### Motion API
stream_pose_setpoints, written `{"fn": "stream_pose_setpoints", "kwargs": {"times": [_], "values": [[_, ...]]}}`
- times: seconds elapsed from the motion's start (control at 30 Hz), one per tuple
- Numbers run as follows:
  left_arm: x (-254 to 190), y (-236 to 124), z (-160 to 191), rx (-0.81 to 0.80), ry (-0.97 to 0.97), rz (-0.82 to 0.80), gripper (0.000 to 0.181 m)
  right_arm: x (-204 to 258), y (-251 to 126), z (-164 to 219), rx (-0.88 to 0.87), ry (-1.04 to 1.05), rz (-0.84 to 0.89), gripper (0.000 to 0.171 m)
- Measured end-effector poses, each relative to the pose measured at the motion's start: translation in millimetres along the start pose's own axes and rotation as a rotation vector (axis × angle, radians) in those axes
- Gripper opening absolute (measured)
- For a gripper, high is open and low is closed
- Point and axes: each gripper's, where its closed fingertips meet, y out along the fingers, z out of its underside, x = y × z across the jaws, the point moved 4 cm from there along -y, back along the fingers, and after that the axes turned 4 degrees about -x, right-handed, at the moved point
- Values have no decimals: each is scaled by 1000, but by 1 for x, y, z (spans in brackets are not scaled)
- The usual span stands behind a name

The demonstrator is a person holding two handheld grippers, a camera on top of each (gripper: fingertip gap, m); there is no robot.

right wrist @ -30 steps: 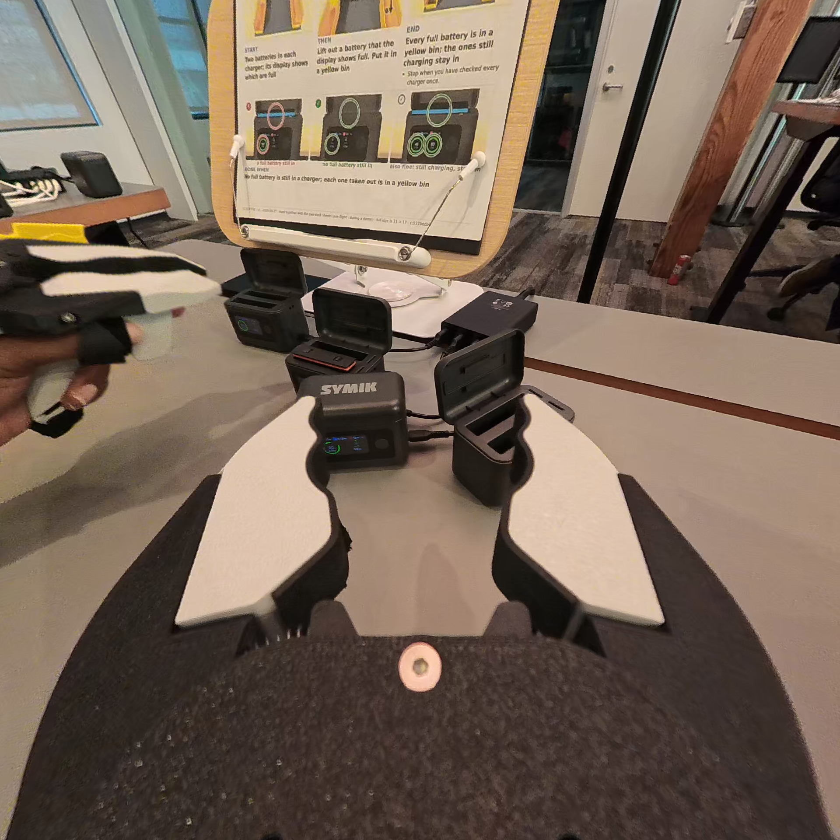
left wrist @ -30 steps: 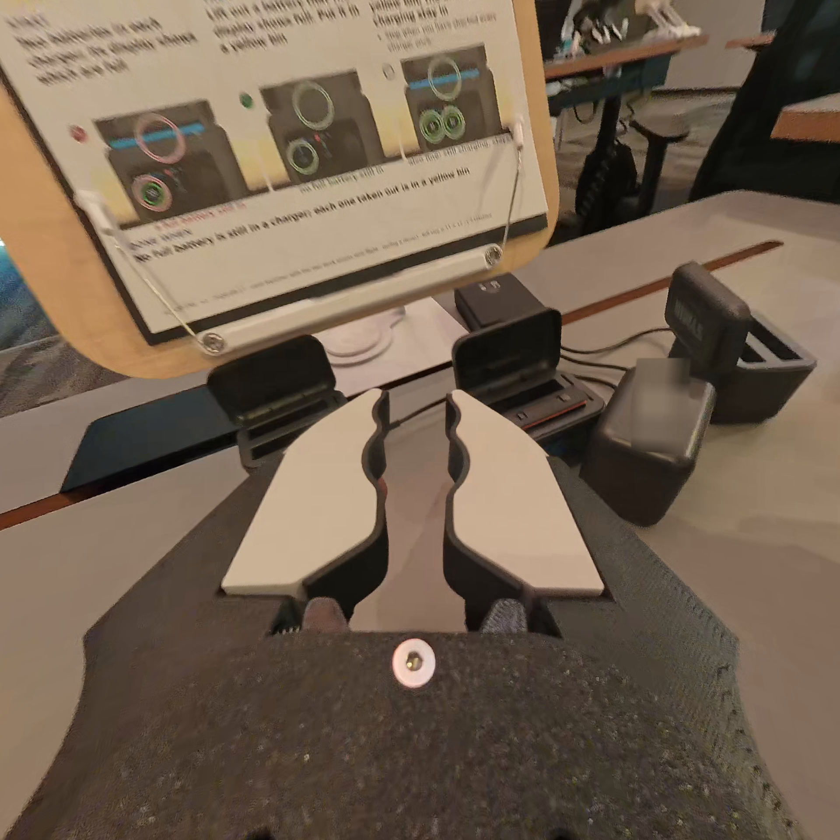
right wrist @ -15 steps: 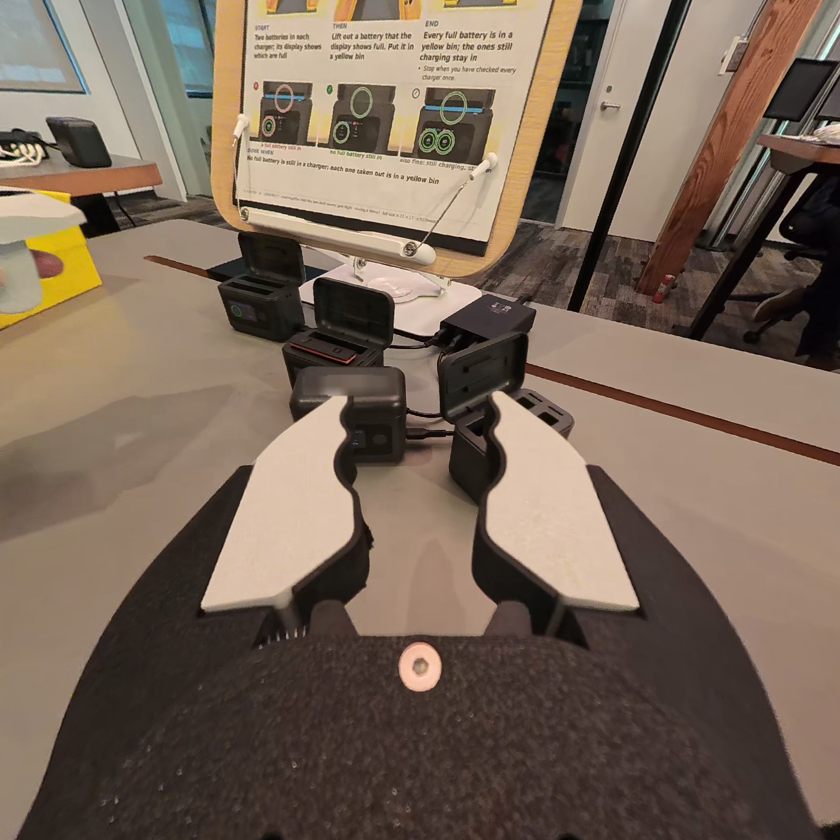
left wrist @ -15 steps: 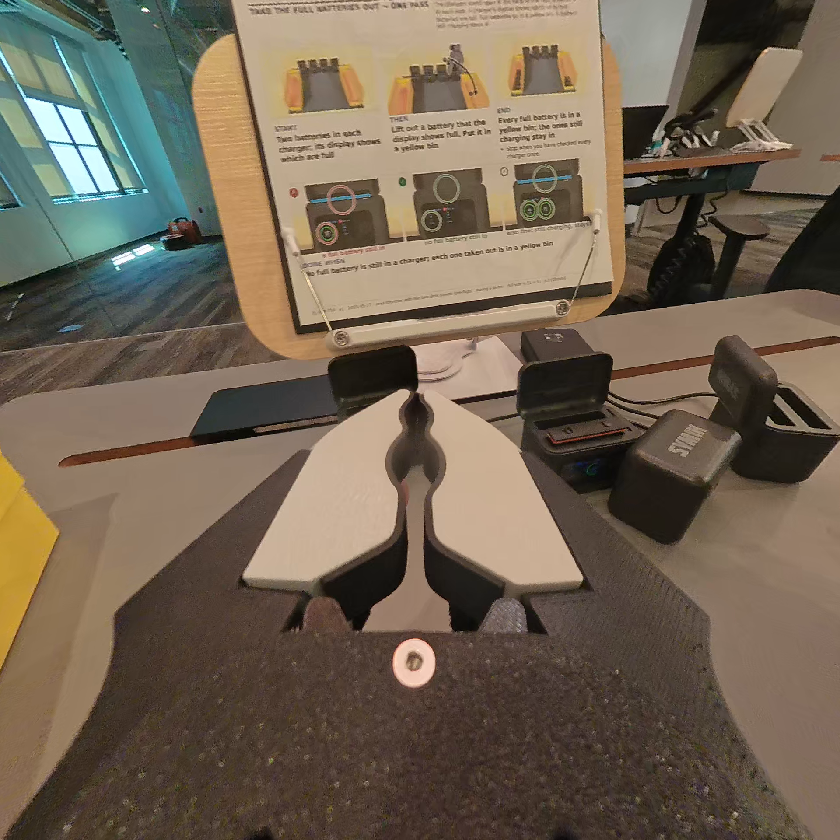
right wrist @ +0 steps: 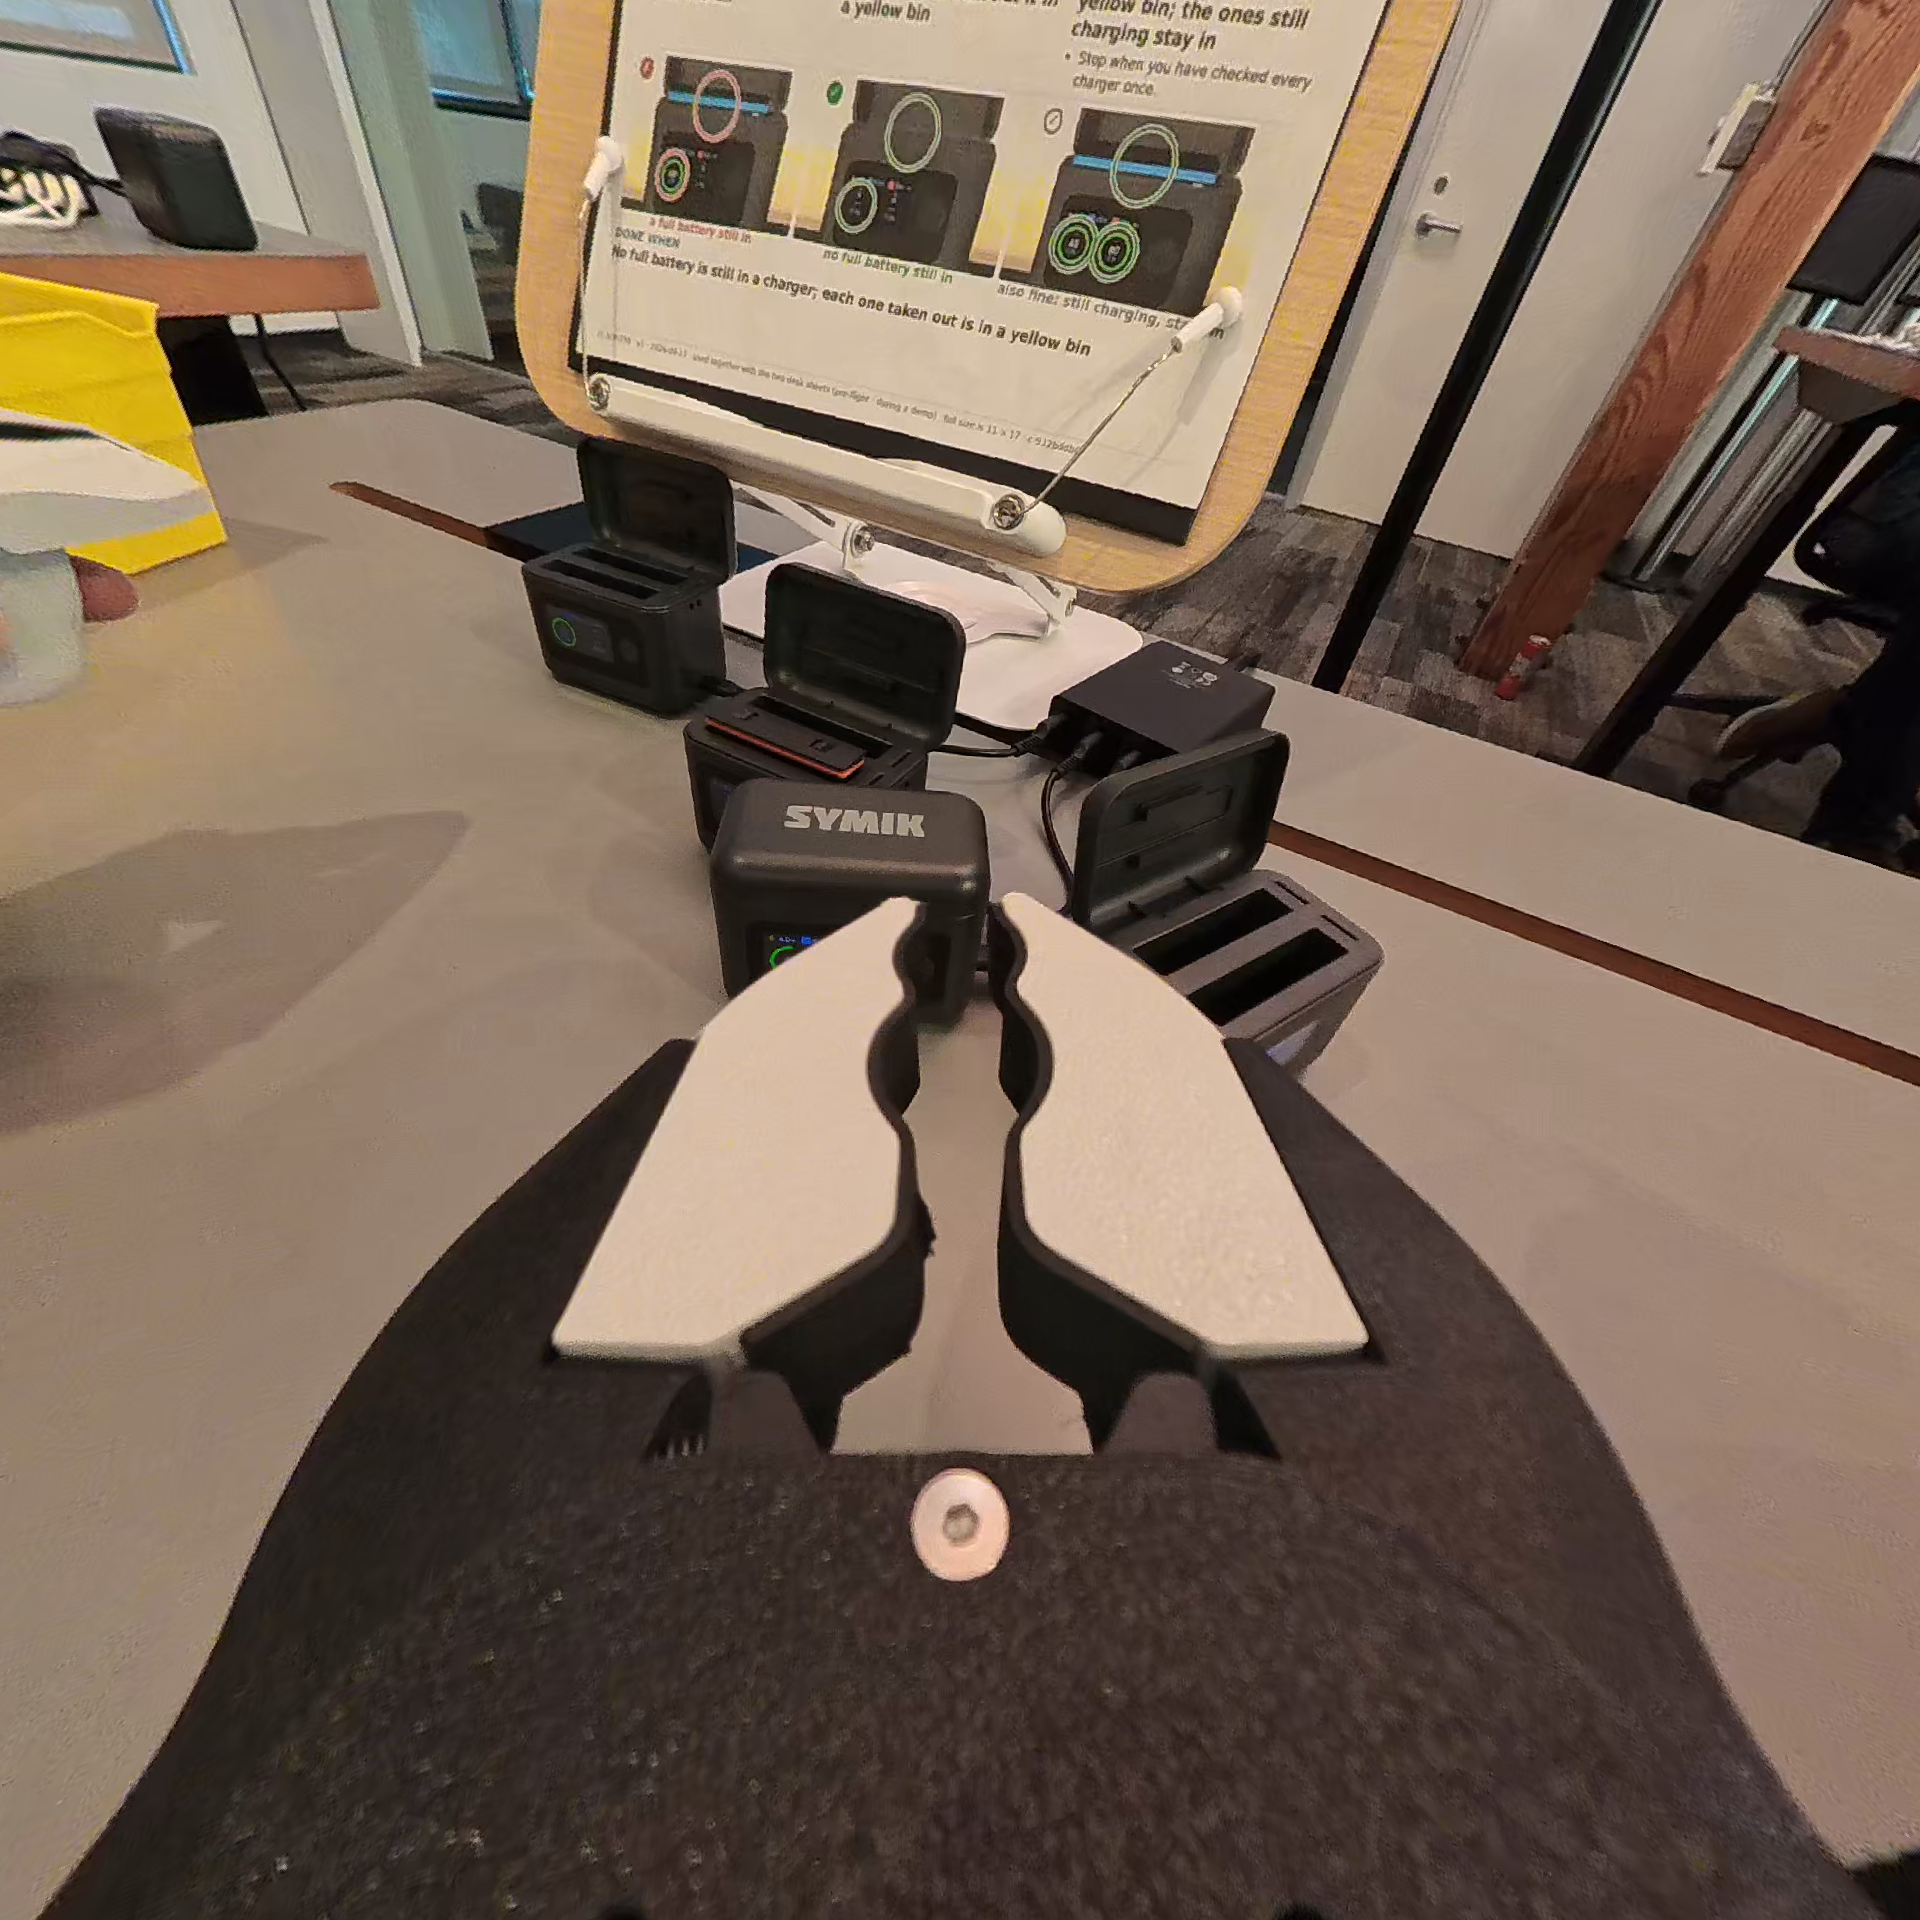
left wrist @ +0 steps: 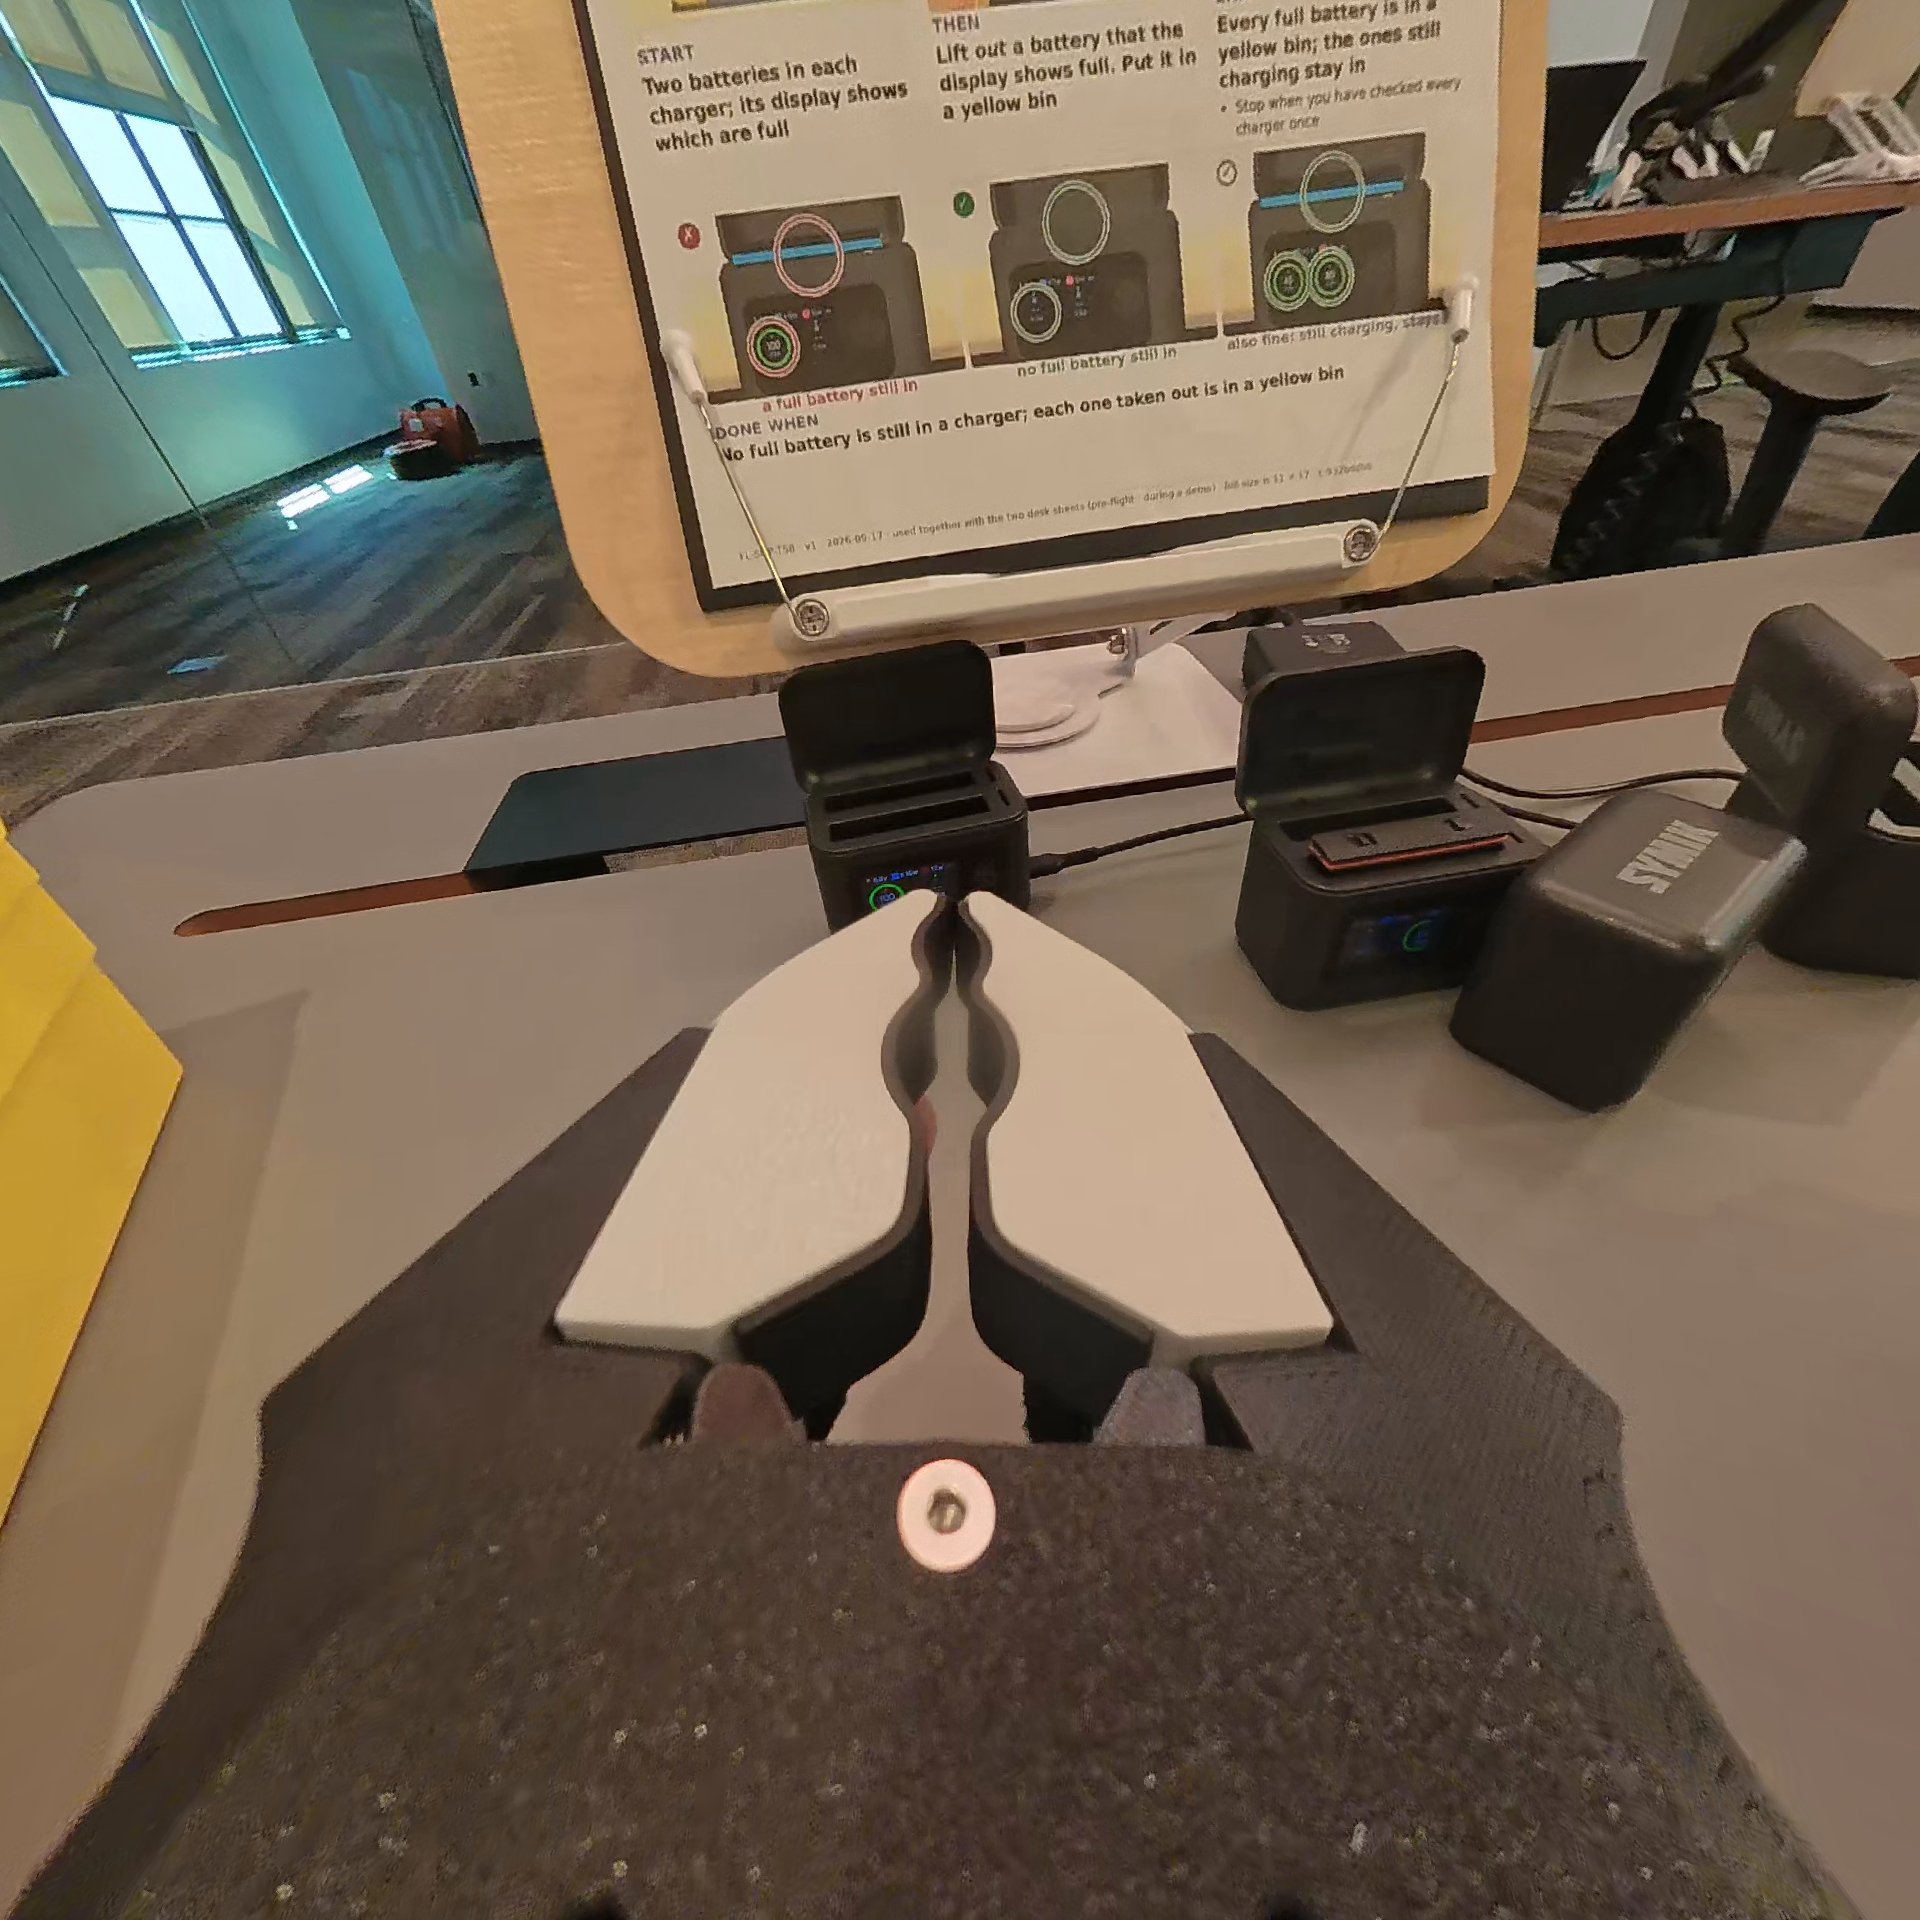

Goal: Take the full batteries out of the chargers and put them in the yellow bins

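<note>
Four black chargers sit clustered on the grey tabletop (right wrist: 312,1299) in front of a propped instruction board (right wrist: 914,270). The left gripper (left wrist: 951,914) has its fingers pressed almost together, holding nothing, and points at the far-left charger (left wrist: 914,831), whose lid is up and whose slots look dark; I cannot tell whether batteries sit in them. The right gripper (right wrist: 956,914) hangs with its fingers only a narrow way apart, also empty, just in front of the closed charger (right wrist: 847,883).

The one battery I can plainly see is the red-edged battery (right wrist: 790,743), raised in the open second charger (right wrist: 821,727). A fourth charger (right wrist: 1236,935) to the right stands open with both slots empty. The yellow bin (right wrist: 94,416) is well off to the left.

The risks, as I judge them: fingers this narrow would bump a lid or the battery's top rather than straddle it; the chargers stand so close that reaching one may shove its neighbour or snag the cables (right wrist: 1049,821). The small displays are hard to read, so a still-charging battery could be pulled by mistake.
</note>
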Motion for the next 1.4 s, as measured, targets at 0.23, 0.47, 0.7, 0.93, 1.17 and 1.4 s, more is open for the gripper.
{"fn": "stream_pose_setpoints", "kwargs": {"times": [0.23, 0.47, 0.7, 0.93, 1.17, 1.4], "values": [[0, 6, 10, 35, 27, -25, 0, 1, 3, 4, 9, -11, 21, 0], [1, 7, 10, 37, 21, -9, 0, 9, 5, 5, 14, -35, 30, 0], [3, 10, 15, 67, 24, -40, 0, 17, 11, -2, 0, -7, 83, 0], [10, 21, 36, 197, 41, -93, 0, 30, 12, -11, -13, 12, 104, 0], [11, 33, 41, 212, 73, -101, 0, 37, 13, -7, -4, 22, 49, 0], [12, 50, 43, 234, 46, -41, 22, 45, 12, -5, 6, 5, 11, 1]]}}
